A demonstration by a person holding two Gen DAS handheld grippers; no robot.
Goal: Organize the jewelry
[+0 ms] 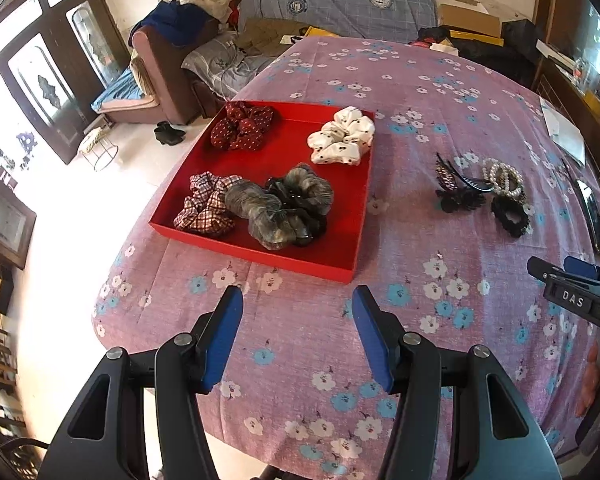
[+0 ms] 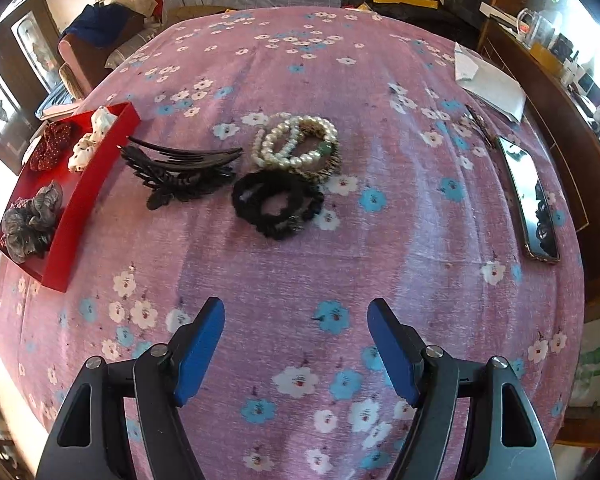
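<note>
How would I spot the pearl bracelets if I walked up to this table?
Find the red tray on the flowered pink cloth, then the small cluster lying loose beside it. The pearl bracelets lie at its far end, just beyond a black scrunchie and next to a black hair claw. They are the only pale, beaded thing there.

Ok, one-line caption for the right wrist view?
Open right tongs over flowered cloth; pearl bracelets, black scrunchie, black hair clip ahead.

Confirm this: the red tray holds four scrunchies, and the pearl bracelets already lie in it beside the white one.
Not quite. The pearl bracelets lie on the tablecloth, outside the red tray, next to the black scrunchie; the right wrist view shows it. The four scrunchies are right.
</note>
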